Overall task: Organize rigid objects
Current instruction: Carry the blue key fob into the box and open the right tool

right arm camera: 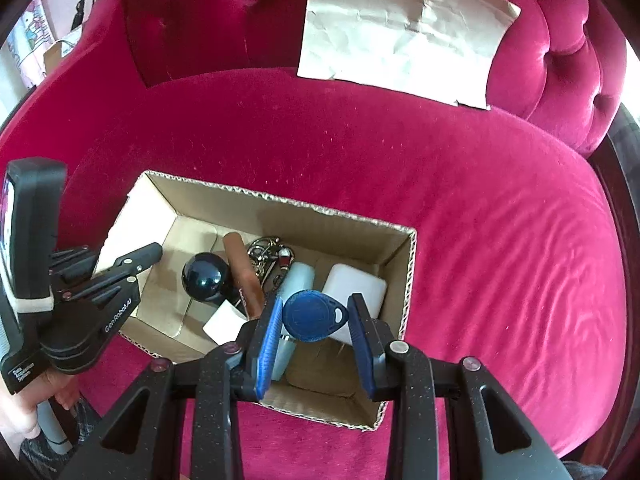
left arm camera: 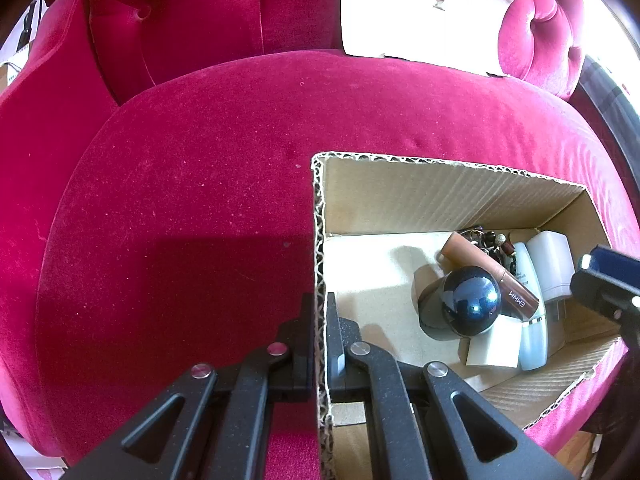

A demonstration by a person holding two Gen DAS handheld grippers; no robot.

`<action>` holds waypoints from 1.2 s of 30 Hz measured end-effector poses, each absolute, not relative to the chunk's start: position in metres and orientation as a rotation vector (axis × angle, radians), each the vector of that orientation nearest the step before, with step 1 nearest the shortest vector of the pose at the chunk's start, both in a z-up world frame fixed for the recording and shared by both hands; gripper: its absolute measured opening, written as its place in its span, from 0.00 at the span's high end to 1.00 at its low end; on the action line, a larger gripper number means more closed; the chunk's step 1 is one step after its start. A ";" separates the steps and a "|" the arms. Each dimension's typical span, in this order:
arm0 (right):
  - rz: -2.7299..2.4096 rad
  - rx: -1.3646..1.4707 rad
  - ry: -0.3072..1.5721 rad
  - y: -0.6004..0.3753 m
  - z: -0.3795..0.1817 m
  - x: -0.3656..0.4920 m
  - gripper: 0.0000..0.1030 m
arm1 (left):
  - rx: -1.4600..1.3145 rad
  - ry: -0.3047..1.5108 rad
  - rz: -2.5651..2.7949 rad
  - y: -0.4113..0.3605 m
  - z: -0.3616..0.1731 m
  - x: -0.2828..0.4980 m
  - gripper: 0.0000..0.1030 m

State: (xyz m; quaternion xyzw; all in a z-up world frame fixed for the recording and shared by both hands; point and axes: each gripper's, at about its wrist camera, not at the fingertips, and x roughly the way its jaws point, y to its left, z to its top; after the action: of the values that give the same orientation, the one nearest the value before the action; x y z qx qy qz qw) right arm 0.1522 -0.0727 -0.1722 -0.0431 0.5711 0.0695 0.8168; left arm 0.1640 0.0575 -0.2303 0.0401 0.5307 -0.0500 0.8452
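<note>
An open cardboard box (right arm camera: 280, 201) sits on a red velvet seat (right arm camera: 500, 220). In it lie a dark blue glossy ball-topped bottle (left arm camera: 472, 300), a brown tube (left arm camera: 488, 272), a pale bottle (left arm camera: 534, 332), a white block (left arm camera: 550, 264), a white card (left arm camera: 494, 346) and some keys (left arm camera: 486, 240). My left gripper (left arm camera: 320, 308) is shut on the box's left wall (left arm camera: 319, 220), one finger inside and one outside. My right gripper (right arm camera: 316, 300) hangs over the box's right half, shut on a blue teardrop key fob (right arm camera: 310, 318) held flat between its blue pads.
A creased sheet of brown paper (right arm camera: 400, 36) leans against the tufted backrest (right arm camera: 200, 20). A person's hand (right arm camera: 24, 412) holds the left gripper's handle at the lower left. The seat's dark wooden frame (right arm camera: 624, 200) runs along the right edge.
</note>
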 end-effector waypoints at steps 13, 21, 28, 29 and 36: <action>0.141 -0.061 1.228 -0.067 -0.179 0.148 0.66 | 0.087 1.118 -0.105 0.057 -0.231 0.164 0.97; 0.146 -0.039 1.217 -0.068 -0.175 0.152 0.65 | 0.087 1.118 -0.105 0.058 -0.231 0.164 0.97; 0.154 -0.065 1.172 -0.064 -0.164 0.153 0.35 | 0.089 1.117 -0.106 0.058 -0.231 0.164 0.97; 0.153 -0.071 1.165 -0.063 -0.162 0.152 0.29 | 0.088 1.117 -0.105 0.058 -0.231 0.164 0.97; 0.109 -0.087 1.146 -0.063 -0.161 0.156 0.00 | 0.087 1.118 -0.105 0.058 -0.231 0.164 0.97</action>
State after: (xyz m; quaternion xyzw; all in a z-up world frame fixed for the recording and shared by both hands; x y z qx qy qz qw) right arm 0.1556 -0.0633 -0.1614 -0.0410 0.5419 0.0517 0.8379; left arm 0.1639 0.0577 -0.2305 0.0414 0.5299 -0.0496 0.8456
